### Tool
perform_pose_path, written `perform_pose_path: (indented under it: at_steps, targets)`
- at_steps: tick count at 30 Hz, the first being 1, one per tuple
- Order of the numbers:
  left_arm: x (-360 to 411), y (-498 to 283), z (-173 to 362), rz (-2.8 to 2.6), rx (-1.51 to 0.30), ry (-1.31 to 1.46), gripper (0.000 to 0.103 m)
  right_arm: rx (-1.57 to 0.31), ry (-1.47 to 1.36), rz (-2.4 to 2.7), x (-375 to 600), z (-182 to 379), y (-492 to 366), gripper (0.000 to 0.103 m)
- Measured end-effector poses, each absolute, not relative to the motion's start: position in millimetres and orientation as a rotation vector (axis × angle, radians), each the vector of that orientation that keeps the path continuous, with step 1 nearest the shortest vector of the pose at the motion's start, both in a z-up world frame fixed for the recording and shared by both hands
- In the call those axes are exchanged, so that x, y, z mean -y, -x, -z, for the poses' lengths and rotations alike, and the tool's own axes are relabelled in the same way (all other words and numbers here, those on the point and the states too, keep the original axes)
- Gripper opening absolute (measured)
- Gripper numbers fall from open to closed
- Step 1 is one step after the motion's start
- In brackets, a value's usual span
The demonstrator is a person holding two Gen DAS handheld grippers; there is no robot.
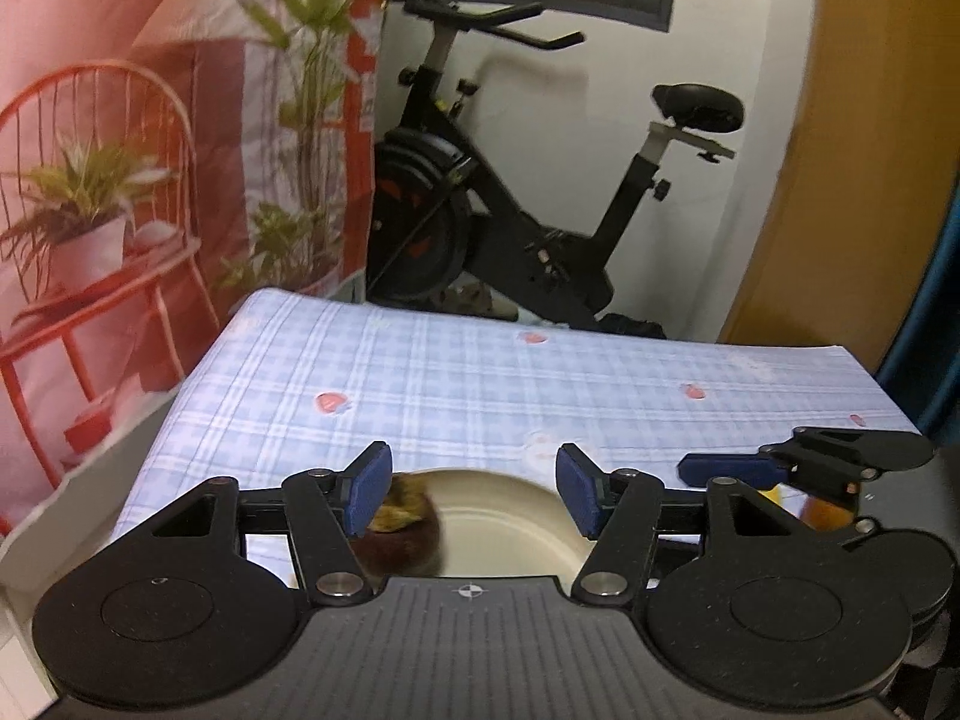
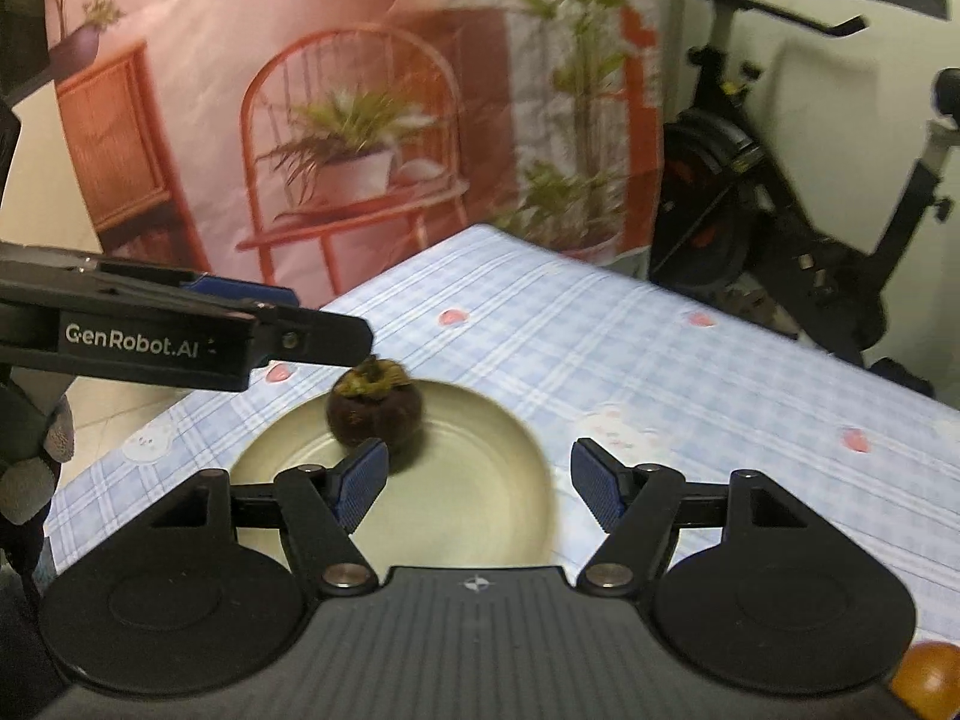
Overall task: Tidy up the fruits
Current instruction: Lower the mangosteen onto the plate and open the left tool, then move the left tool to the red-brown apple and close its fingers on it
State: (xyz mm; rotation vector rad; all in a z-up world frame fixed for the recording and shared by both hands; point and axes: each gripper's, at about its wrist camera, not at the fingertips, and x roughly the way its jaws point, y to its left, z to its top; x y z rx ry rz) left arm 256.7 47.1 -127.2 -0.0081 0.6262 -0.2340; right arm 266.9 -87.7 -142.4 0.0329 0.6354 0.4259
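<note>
Closest to me, both tools stand with their jaws apart and nothing between the pads. The right gripper hangs over the near side of the cream plate; the left gripper reaches in from the side, its tips just above the fruit.

One fruit sits on the plate: a dark mangosteen with its leafy cap up, resting toward the plate's far left edge and touching neither tool. It looks freshly set down, so I judge the placing step is finished for this piece.

At the bottom right corner of the right view, an orange fruit shows on the checked tablecloth, partly cut off. That seems the next candidate: a gripper would need to swing back to it, close on it, and carry it to the bare part of the plate.

Count: one plate, one mangosteen, one orange fruit in view. Beyond the table stands an exercise bike.
</note>
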Motion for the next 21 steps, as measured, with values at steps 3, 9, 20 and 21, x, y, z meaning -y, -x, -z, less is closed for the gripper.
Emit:
perform_pose_path:
  at_steps: [3,9,20,21]
  targets:
    - [-32,-246,124,0.242,-0.603,0.012,0.072,-0.601,-0.055,-0.385,110,136,-250,0.07]
    - [-6,-229,127,0.254,-0.591,0.02,0.072,-0.549,-0.093,-0.303,153,129,-215,0.07]
    - [20,-206,149,0.278,-0.605,0.014,0.072,-0.53,-0.152,-0.22,203,150,-168,0.07]
    - [22,-205,150,0.278,-0.608,0.016,0.072,-0.533,-0.16,-0.217,206,152,-165,0.07]
